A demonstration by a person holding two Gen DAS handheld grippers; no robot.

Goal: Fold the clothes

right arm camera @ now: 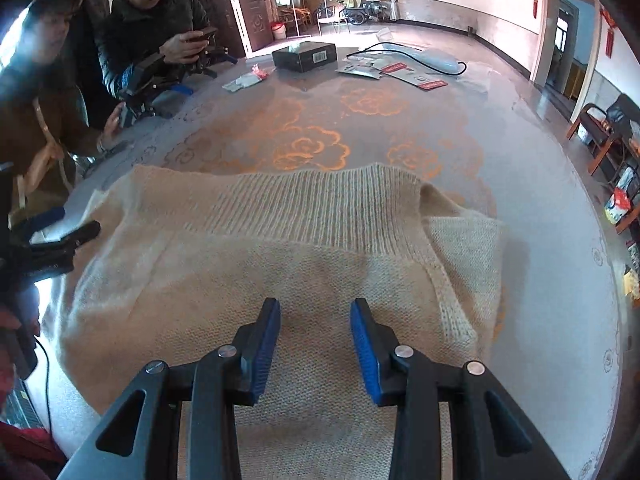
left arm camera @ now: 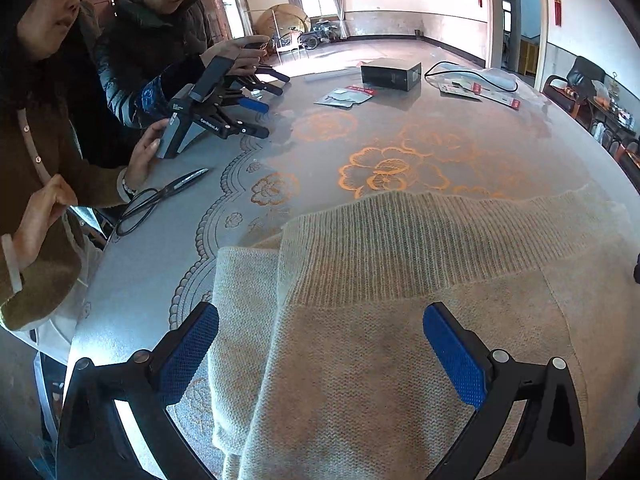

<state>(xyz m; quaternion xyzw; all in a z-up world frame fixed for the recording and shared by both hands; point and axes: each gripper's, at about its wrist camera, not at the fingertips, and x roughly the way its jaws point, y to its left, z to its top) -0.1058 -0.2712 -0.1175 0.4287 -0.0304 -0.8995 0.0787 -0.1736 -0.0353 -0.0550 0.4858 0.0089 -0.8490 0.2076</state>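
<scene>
Cream-beige knitted sweater (left arm camera: pixel 380 340) lies partly folded on the near part of the round surface (left arm camera: pixel 440 128), which is covered with a grey cloth printed with orange flowers. Its ribbed hem band runs across the far edge of the garment, and a folded-in portion shows at each side.

Left hand-held gripper (left arm camera: pixel 320 356), black with blue textured pads, hangs over the sweater's left portion with jaws spread wide; nothing is between the pads. Right hand-held gripper (right arm camera: pixel 316 348) hangs over the sweater's middle with jaws at a moderate gap, parted and empty; whether the pad tips touch the knit cannot be told.

At the surface's far side: a black rectangular box (left arm camera: pixel 391 75), flat plastic packets with red labels (left arm camera: pixel 348 96) and a black cable (left arm camera: pixel 472 76). At its left edge lie black-handled scissors (left arm camera: pixel 160 196). Two people stand there; one rests a hand (left arm camera: pixel 146 152) on a spare black gripper device (left arm camera: pixel 208 116) set on the surface, the other holds a phone.
</scene>
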